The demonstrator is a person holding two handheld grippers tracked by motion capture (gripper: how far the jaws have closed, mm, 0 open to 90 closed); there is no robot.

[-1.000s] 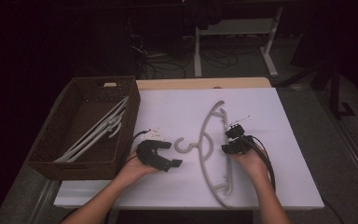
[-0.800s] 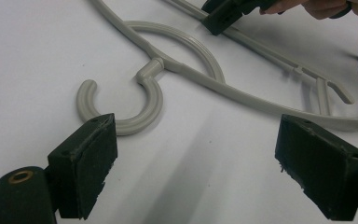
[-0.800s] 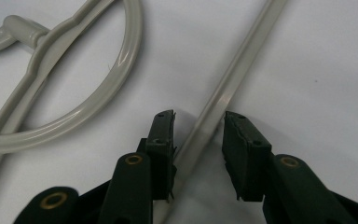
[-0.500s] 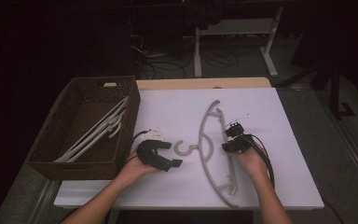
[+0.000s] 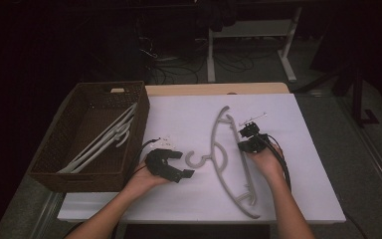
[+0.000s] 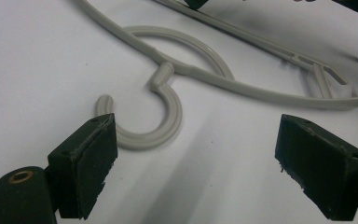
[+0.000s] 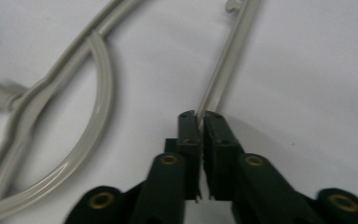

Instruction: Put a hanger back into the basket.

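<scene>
White tabletop [image 5: 298, 199] is carrying a grey plastic hanger [image 5: 227, 164], lying flat at its centre. Right gripper [image 5: 249, 139] is pinching the hanger's straight bar, its jaws having just been closing onto it, the bar running between the pads. Left gripper [image 5: 171, 164] is resting just beside the hook [image 6: 161, 119], jaws standing wide apart, touching nothing. Wicker basket [image 5: 59, 172] at left is holding more hangers [image 5: 104, 142].
</scene>
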